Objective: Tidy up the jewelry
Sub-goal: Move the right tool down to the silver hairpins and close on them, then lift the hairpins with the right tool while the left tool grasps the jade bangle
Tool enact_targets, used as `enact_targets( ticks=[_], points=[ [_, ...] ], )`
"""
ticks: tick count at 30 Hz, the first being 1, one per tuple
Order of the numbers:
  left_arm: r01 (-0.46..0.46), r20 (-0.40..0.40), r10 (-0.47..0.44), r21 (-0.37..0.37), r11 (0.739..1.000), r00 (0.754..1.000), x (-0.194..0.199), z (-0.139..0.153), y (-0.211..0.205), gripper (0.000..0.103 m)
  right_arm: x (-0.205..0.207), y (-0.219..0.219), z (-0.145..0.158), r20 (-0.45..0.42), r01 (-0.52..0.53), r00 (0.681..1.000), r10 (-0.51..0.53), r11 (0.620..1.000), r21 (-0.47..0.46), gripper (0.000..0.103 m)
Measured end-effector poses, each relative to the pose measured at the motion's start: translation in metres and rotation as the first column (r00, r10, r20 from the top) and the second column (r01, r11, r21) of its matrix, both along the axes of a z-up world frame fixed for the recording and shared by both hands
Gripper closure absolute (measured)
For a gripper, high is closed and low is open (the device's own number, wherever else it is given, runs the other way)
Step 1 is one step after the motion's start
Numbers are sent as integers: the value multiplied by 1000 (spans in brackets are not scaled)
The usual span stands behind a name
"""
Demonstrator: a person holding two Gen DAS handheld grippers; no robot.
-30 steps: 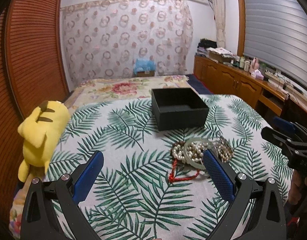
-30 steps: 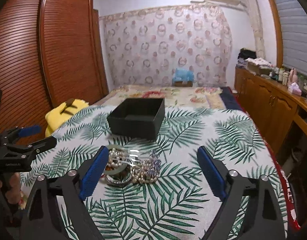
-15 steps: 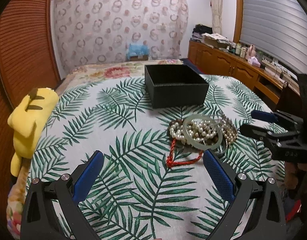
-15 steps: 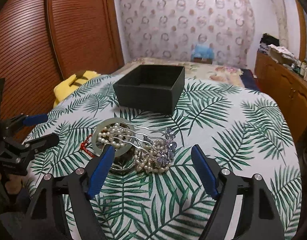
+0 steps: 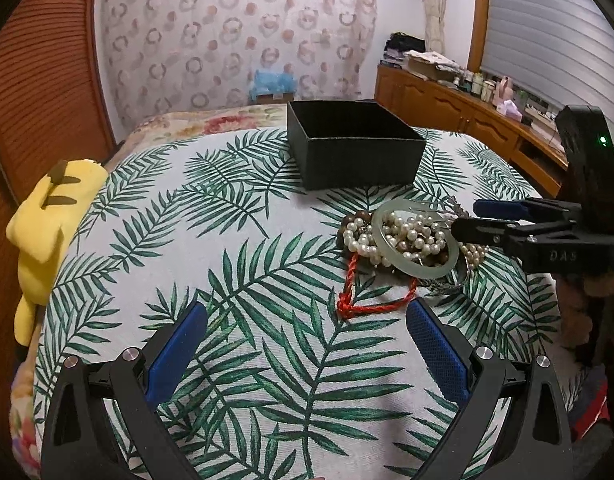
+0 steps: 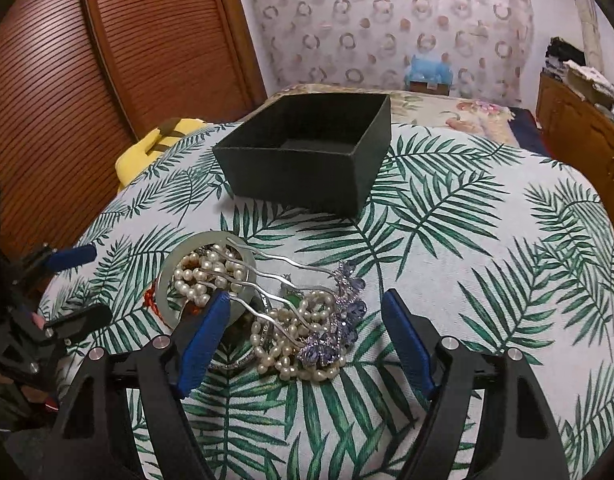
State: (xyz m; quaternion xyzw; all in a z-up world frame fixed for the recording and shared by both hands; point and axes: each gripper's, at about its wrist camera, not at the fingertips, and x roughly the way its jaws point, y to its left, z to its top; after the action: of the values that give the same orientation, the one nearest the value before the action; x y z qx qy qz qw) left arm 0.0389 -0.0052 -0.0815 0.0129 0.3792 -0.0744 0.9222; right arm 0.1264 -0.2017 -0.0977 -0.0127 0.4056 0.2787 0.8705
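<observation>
We see a black box (image 6: 307, 152), open-topped, standing on a palm-leaf cloth (image 6: 467, 240) toward its far edge; the part of its inside we can see holds nothing. Just in front of the box lies a jewelry pile (image 5: 403, 240): a pale green bangle (image 5: 415, 236) over pearl strands (image 6: 291, 324), a red cord (image 5: 371, 304), and a silver hair comb (image 6: 275, 276) with purple crystals. A yellow plush toy (image 5: 47, 216) sits at the cloth's left edge. We hold the right gripper (image 6: 305, 340) low over the pile, jaws wide, straddling the pearls and comb. The left gripper (image 5: 307, 336) hovers near the red cord, jaws wide, holding nothing.
</observation>
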Motion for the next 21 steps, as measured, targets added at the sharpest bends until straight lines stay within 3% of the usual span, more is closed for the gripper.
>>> enact_targets(
  ticks=[4,6,13,21],
  points=[
    [22,-7,-22,0,1000,1000,5,-1,-3,6,3,0,-6,-42,-40,998,41,999,23,23],
    [31,-12,-31,5,999,999,10,-2,-5,6,5,-2,-6,-49,-42,998,43,999,31,29],
    [74,-30,-74,11,997,997,26,-2,-13,6,4,-10,0,-34,-39,999,41,999,36,69],
    [132,-27,-133,-20,991,991,43,4,-23,7,4,-17,4,-3,-21,1000,21,1000,17,77]
  ],
)
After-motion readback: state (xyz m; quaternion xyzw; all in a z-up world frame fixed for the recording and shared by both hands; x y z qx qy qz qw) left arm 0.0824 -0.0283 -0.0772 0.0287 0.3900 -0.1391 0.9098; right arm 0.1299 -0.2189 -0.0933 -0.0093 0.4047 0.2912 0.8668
